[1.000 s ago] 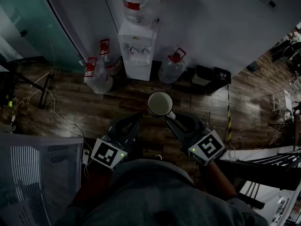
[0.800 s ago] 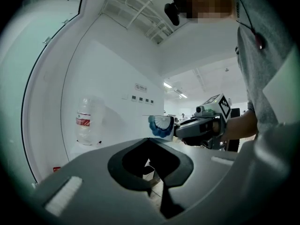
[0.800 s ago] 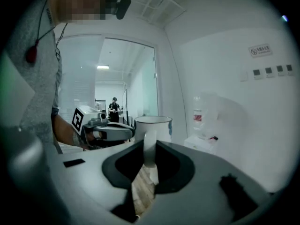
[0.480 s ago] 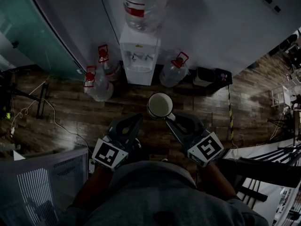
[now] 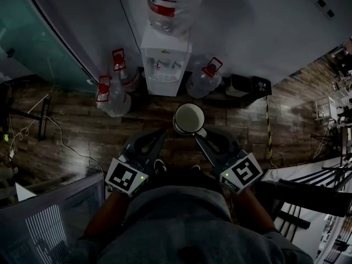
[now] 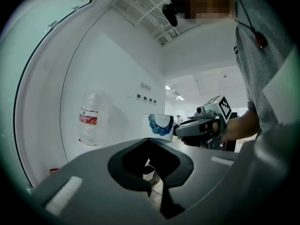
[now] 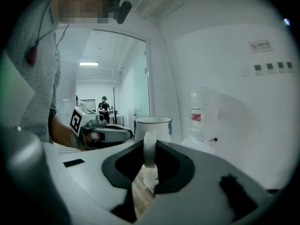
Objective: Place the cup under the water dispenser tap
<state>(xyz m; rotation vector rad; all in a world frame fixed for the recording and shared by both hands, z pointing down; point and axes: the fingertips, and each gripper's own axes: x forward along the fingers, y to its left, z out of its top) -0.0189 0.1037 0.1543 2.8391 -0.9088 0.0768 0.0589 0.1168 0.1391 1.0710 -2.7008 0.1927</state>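
Observation:
A white enamel cup (image 5: pixel 188 118) with a blue print hangs upright in the air, mouth up. My right gripper (image 5: pixel 199 137) is shut on its handle. In the right gripper view the handle runs down between the jaws of the right gripper (image 7: pixel 149 146), with the cup (image 7: pixel 153 127) just beyond. The white water dispenser (image 5: pixel 164 65) stands against the wall ahead, a clear bottle (image 5: pixel 173 4) on top. The cup is short of it, over the wooden floor. My left gripper (image 5: pixel 158 135) is held beside the cup's left, jaws together and empty. The left gripper view shows the cup (image 6: pixel 158 125) to the right.
Spare water jugs with red caps (image 5: pixel 113 95) (image 5: pixel 204 78) stand on the floor either side of the dispenser. A black box (image 5: pixel 248 86) sits right of them. A glass partition (image 5: pixel 33 37) runs along the left. A white wire rack (image 5: pixel 49 224) and floor cables are at lower left.
Both grippers and the cup have been carried forward towards the dispenser, which now lies closer in the head view. The grip on the handle is unchanged.

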